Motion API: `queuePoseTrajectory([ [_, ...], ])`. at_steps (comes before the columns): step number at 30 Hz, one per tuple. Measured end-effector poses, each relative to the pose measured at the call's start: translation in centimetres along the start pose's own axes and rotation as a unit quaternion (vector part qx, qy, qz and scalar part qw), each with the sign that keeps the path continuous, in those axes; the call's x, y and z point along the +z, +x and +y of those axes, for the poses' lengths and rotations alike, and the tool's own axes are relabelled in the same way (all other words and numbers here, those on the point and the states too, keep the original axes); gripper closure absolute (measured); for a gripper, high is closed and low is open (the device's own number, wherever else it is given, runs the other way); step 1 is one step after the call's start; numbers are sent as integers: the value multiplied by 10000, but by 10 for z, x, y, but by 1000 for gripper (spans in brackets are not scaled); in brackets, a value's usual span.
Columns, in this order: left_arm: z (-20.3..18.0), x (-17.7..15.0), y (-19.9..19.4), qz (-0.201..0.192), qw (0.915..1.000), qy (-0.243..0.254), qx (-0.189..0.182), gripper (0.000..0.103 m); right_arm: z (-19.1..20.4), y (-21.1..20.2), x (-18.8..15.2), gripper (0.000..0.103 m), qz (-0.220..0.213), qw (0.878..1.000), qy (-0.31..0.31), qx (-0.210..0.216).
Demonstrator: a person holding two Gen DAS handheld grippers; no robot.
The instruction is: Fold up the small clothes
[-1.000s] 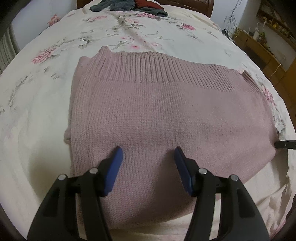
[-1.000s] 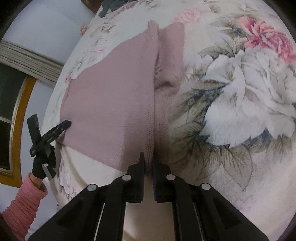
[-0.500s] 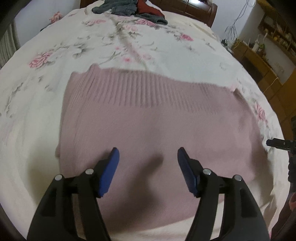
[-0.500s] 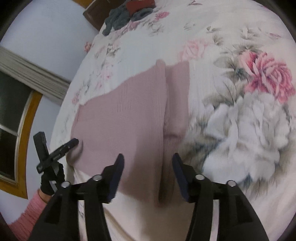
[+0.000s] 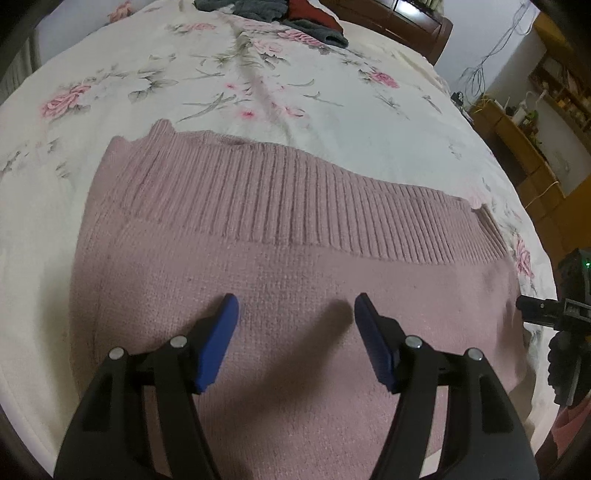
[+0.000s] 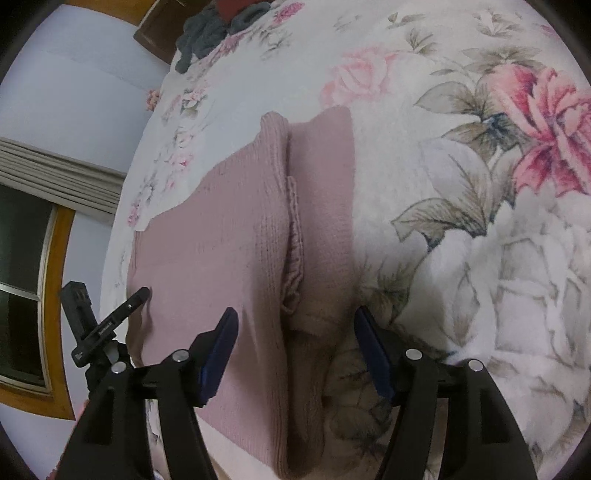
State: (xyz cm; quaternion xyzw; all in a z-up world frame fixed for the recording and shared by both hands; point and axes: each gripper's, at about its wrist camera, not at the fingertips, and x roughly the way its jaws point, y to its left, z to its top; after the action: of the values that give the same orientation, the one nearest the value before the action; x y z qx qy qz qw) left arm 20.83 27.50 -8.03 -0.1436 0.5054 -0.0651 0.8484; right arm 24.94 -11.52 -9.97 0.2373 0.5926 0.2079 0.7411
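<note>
Lying flat on the bed (image 5: 332, 110), the pink knitted sweater (image 5: 295, 266) is already folded into a compact rectangle, with its ribbed hem band (image 5: 295, 199) running across the far edge toward 12 o'clock in the left wrist view. From the right wrist view the folded edge shows at least 2 layers stacked, and a narrower flap (image 6: 325, 221) sticks out from under the top layer toward 3 o'clock, so the stack is not quite even. The left claw (image 5: 295, 310) hangs just above the near part of the sweater with its blue pads spread wide and nothing between them. The right claw (image 6: 295, 321) is likewise spread wide and empty, poised over the seam where the top layer meets the protruding flap. Judging by this, the main folds on this piece look done; what seems left is tidying that uneven side or making 1 more fold, then setting it aside. At 12 o'clock, well apart near the wooden headboard (image 5: 406, 26), a heap of grey and red clothes (image 5: 280, 11) lies unfolded, so more of the task probably waits there.
</note>
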Motion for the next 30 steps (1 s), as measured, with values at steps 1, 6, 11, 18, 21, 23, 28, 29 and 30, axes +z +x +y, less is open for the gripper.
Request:
queuePoseTrajectory([
  [1, 0, 0, 0, 3, 10000, 28, 8, 37, 0, 2, 0, 37, -2, 10000, 2, 24],
  [6, 0, -2, 2, 1, 10000, 69, 2, 37, 1, 10, 2, 37, -15, 10000, -1, 85],
  [11, 1, -3, 4, 0, 10000, 78, -18, 37, -1, 16, 7, 59, -37, 9998, 94, 181],
  [18, 2, -5, 5, -14, 9998, 173, -32, 37, -6, 18, 3, 73, -128, 9991, 204, 356],
  [21, 1, -6, 6, -23, 9998, 203, -20, 37, -9, 21, 2, 73, -161, 9989, 227, 364],
  [23, 1, -6, 7, -28, 9998, 218, -12, 36, -10, 22, 1, 73, -172, 9987, 274, 394],
  [28, 2, -6, 5, -23, 9999, 110, -68, 35, -8, 18, 2, 73, -171, 9989, 319, 304],
  [29, 2, -5, 4, -15, 9999, 63, -88, 35, -5, 16, 3, 74, -170, 9989, 326, 276],
  [30, 3, -4, 2, 1, 9999, -9, -129, 35, -2, 14, 4, 75, -174, 9990, 316, 272],
])
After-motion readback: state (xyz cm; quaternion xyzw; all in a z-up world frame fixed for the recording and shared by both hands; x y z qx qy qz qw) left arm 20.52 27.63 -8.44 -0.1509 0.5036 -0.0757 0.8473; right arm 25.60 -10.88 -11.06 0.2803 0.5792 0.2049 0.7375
